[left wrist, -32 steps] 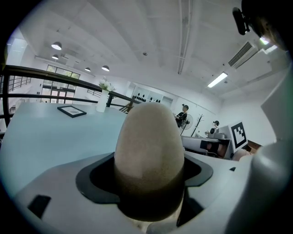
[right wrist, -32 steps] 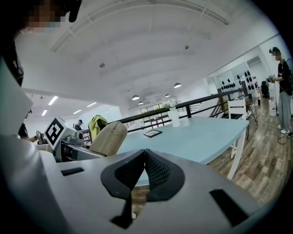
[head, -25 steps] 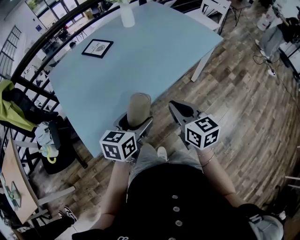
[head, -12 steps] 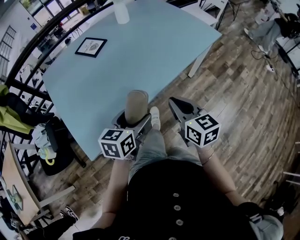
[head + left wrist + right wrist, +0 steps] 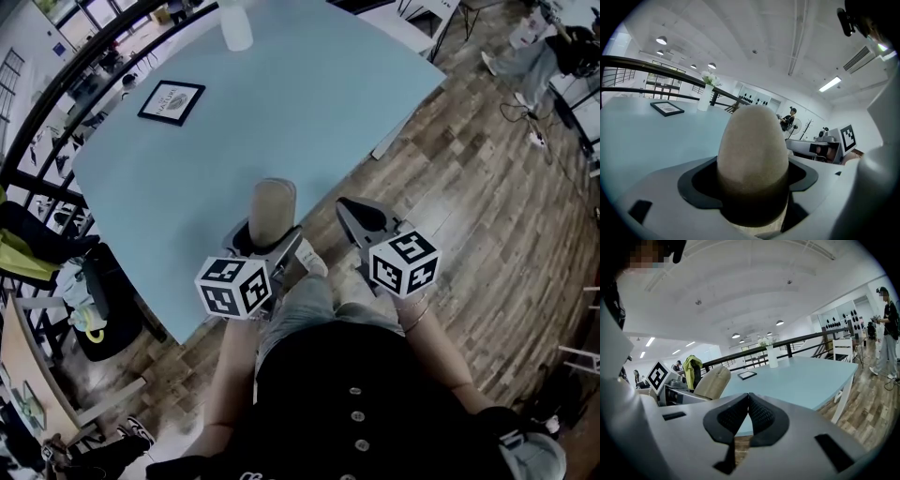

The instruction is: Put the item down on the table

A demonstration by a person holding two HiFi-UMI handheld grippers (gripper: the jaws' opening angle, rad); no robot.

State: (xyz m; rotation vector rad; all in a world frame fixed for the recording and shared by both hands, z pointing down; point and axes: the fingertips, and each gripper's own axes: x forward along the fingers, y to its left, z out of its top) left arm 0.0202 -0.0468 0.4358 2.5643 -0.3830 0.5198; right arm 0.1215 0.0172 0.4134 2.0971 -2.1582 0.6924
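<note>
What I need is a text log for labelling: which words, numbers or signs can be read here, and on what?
No text can be read in any view.
On the framed sign lying on the table: dark print, too small and blurred to read.
On the marker cubes: black-and-white square patterns only, no letters or digits.
On the beige item: no print shows.

Location type: open-plan office or studio workspace. Identifying features:

- A black railing (image 5: 56, 103) runs behind a large pale blue table (image 5: 309, 103) with white legs.
- The floor (image 5: 487, 216) is wood plank.
- The white ceiling (image 5: 754, 37) carries strip lights (image 5: 829, 84), round lamps (image 5: 661, 40) and an air vent (image 5: 860, 58).
- A person (image 5: 887, 333) stands near a white chair (image 5: 841, 348).
- A fan (image 5: 797, 123) stands in the background.
</note>
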